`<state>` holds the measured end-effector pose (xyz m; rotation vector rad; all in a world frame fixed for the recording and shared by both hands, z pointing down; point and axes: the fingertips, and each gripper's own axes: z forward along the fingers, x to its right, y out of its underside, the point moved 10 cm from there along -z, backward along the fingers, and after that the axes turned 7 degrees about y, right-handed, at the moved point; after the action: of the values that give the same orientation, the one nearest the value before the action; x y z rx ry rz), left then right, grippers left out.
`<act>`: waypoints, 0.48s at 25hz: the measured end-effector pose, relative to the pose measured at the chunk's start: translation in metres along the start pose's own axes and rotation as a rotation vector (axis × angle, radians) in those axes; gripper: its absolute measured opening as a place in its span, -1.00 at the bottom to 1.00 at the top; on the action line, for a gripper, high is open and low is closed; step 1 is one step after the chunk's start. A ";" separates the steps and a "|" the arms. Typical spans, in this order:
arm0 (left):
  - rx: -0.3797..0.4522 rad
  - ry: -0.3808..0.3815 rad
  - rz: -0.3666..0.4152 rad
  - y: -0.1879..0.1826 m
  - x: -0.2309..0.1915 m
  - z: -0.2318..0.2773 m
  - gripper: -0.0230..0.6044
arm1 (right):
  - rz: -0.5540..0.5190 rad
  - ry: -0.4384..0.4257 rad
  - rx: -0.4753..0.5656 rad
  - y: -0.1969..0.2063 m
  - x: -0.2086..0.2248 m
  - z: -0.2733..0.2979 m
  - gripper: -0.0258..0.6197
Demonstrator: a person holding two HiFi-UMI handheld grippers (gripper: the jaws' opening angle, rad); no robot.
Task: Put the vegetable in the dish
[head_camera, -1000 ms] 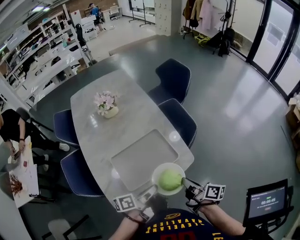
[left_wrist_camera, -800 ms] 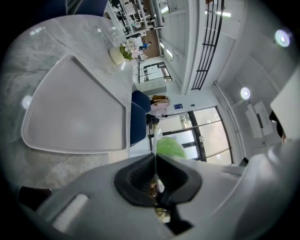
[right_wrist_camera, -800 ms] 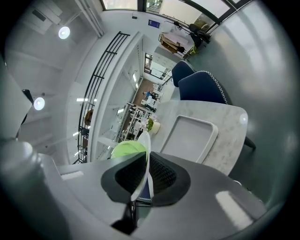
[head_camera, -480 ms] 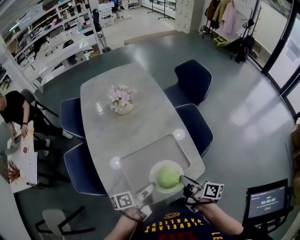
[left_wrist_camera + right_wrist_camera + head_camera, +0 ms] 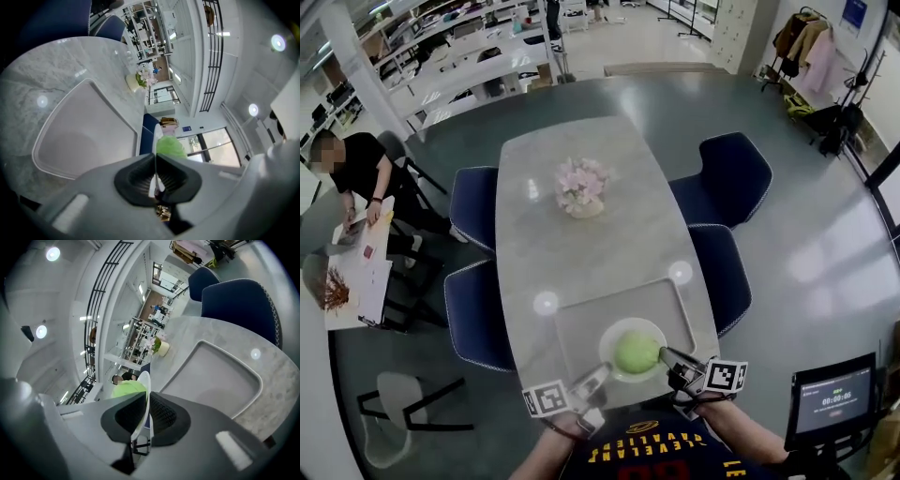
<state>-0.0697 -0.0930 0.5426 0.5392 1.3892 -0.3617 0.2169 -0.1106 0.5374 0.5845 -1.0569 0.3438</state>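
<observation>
Left gripper [image 5: 155, 161]: jaws nearly closed, pinching the thin white rim of the dish [image 5: 155, 136] edge-on between the ribbed pads. Right gripper [image 5: 145, 404]: same narrow hold, pads clamped on the dish [image 5: 144, 385] rim at the opposite side. Nothing else sits between either pair of jaws.

Vegetable [image 5: 636, 353]: round, pale green, sitting in the middle of the dish [image 5: 610, 338]. Head view places the left gripper [image 5: 600, 375] at the dish's near-left rim and the right gripper [image 5: 667, 355] at its right rim. The dish overlaps the near edge of a grey rounded placemat [image 5: 600, 305] on the marbled table [image 5: 544, 206]. Whether the dish rests on the mat or hangs just above it cannot be told.

Hard to read: in both gripper views the dish shows only as a white sliver, and the vegetable [image 5: 169, 146] [image 5: 127, 389] as a green lump cut off by the jaw housing. What kind of vegetable it is stays unclear. Hands are mostly hidden at the lower frame edge in the head view.

Only the head view shows the dish's full round outline, a tablet screen [image 5: 832, 408] at lower right, and a seated person [image 5: 366, 173] at a side desk. The flower pot [image 5: 582, 190] at mid-table shows small in both gripper views as well.
</observation>
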 end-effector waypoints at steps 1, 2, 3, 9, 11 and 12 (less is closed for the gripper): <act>0.018 -0.004 -0.001 0.000 0.000 0.000 -0.89 | -0.009 -0.009 -0.015 -0.004 0.000 0.004 -0.84; 0.035 -0.009 -0.003 -0.001 -0.002 0.001 -0.89 | -0.013 -0.018 -0.028 -0.008 0.001 0.009 -0.84; 0.051 -0.015 -0.006 -0.002 -0.005 0.003 -0.89 | -0.014 -0.028 -0.040 -0.013 0.004 0.014 -0.84; 0.118 -0.040 -0.013 -0.009 -0.020 0.013 -0.89 | -0.036 -0.017 -0.114 -0.033 0.023 0.039 -0.84; 0.132 -0.046 -0.013 -0.007 -0.024 0.011 -0.89 | -0.045 -0.015 -0.131 -0.033 0.025 0.041 -0.84; 0.137 -0.048 -0.012 -0.006 -0.026 0.009 -0.89 | -0.048 -0.017 -0.137 -0.032 0.026 0.043 -0.84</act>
<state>-0.0694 -0.1049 0.5682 0.6312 1.3283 -0.4793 0.2150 -0.1624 0.5668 0.4901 -1.0717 0.2224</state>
